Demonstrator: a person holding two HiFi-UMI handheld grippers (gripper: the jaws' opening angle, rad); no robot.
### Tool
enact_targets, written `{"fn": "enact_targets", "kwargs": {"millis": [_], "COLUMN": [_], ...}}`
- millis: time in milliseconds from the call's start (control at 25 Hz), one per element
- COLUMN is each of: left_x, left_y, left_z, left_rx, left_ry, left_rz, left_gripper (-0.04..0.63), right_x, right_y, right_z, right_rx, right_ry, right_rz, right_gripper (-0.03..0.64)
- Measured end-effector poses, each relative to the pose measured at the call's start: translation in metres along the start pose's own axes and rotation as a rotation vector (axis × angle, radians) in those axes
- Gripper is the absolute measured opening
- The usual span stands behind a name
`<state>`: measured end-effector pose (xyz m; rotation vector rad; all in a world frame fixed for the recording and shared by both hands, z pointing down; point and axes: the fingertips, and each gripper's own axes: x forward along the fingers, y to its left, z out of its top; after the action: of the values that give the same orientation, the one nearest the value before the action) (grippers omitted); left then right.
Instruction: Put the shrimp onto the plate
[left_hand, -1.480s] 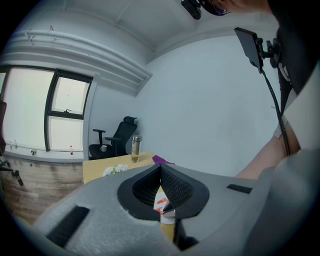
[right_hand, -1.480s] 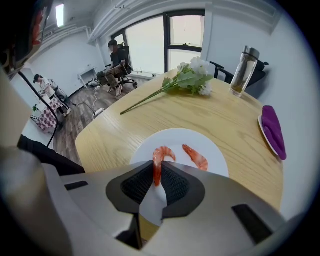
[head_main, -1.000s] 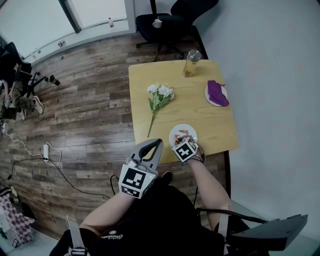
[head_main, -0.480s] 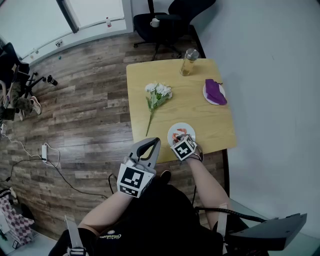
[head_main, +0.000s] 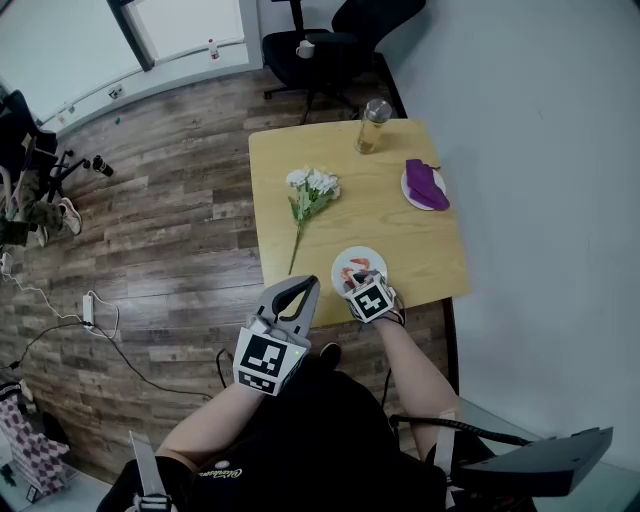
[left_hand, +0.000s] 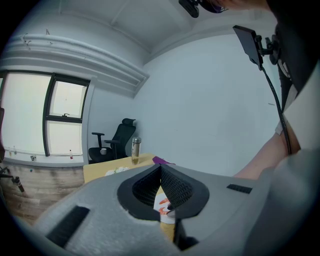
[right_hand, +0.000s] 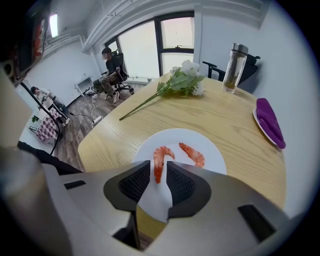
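Right gripper view shows shrimp (right_hand: 158, 162) between parted right tool (right_hand: 158, 173) jaws.

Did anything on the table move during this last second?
Nothing clearly moved. The right gripper still hovers, jaws apart, at the near edge of the plate, where two shrimp lie. The left gripper stays shut and empty, short of the table. The flowers and bottle are unmoved.

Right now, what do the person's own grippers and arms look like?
The left gripper and the right gripper both have smooth grey bodies with black ribbed jaw pads. The left marker cube and the right marker cube are white with black square markers. The forearms are bare, and the clothing is black.
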<state>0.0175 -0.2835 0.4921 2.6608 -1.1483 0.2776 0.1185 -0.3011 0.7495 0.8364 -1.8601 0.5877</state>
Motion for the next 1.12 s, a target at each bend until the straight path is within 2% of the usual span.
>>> {"fn": "enact_targets", "kwargs": {"millis": [360,480,760,1120], "left_x": [0.008,0.011,0.018,0.027], "left_y": [-0.008,-0.011,-0.015,-0.029], "left_z": [0.001,0.003,0.006,0.02], "left_rx": [0.006,0.015,0.019,0.033], "left_ry": [0.002,-0.001,-0.005,-0.028], "left_rz": [-0.024,-0.035,-0.054,-0.089], "left_gripper": [0.003,0.003,0.003,0.003], "right_x": [-0.013,-0.027,-0.075,-0.18], "right_y": [-0.002,-0.004,0.0,-0.003], "right_z": [-0.001,0.005,0.036,0.075], "right_rx": [0.056,0.077,0.081,0.152], "right_ry": [-0.061,-0.115,-0.278,-0.592], "right_rz": [0.003,-0.011,-0.024,-0.095], "right_gripper": [0.089,0.059,0.017,0.003]}}
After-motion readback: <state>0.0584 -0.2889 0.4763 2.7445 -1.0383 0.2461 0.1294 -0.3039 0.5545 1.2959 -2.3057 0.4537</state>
